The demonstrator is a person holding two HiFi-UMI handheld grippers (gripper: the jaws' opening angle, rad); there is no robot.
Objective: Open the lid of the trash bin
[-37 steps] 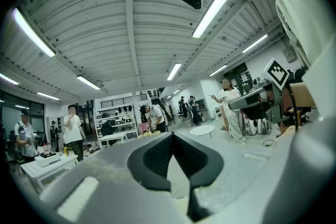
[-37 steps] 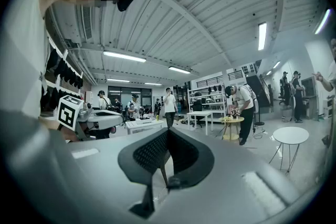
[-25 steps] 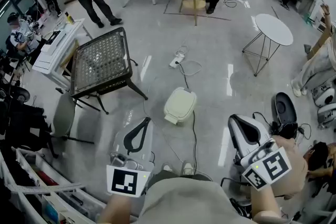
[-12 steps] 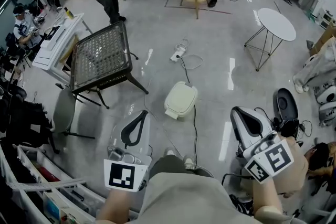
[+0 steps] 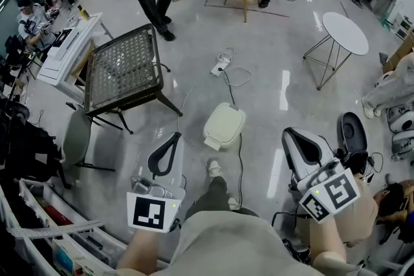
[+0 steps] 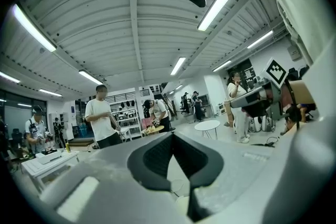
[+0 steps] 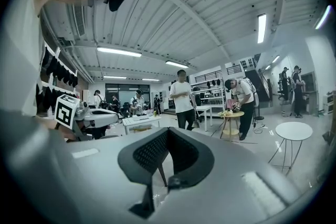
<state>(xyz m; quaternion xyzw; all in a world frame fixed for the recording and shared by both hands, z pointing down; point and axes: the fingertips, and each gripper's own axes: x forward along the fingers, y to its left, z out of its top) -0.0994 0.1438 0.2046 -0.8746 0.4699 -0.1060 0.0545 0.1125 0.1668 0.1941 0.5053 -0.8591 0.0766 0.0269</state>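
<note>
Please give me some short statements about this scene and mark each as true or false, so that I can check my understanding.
1. The cream plastic trash bin is closed. True.
2. The left gripper grips the bin. False: it is held apart from the bin, with nothing between its jaws.
3. The round white table stands on thin metal legs. True.
4. The black mesh chair is to the right of the bin in the head view. False: it is to the left of it.
5. The right gripper has its jaws together and holds nothing. True.
</note>
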